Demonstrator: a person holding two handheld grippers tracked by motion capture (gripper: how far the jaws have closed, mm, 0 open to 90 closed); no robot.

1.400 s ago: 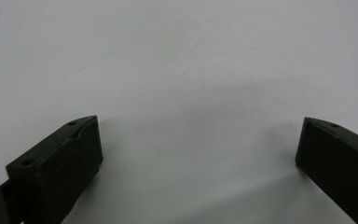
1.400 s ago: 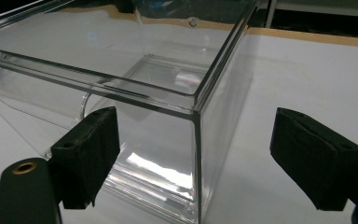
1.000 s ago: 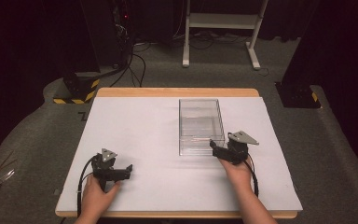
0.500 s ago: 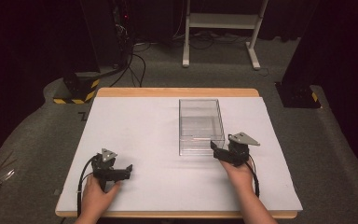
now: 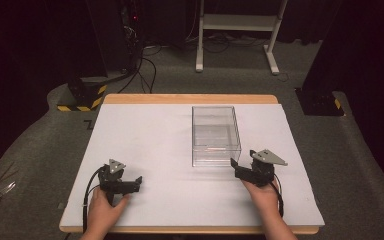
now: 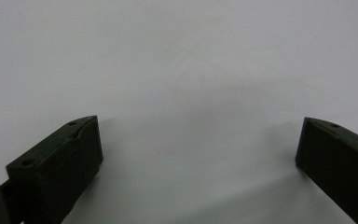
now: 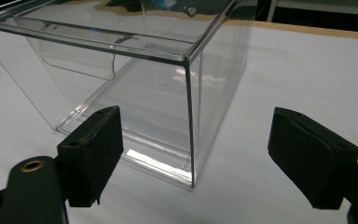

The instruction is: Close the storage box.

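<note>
White table top carried everything. Clear plastic box stood right of centre, open-topped, nothing visible inside. Right gripper sat just beside box's near right corner, jaws spread wide, corner edge between them in right gripper view, nothing gripped. Left gripper rested near front left, well apart from box, jaws wide, holding nothing.
</note>
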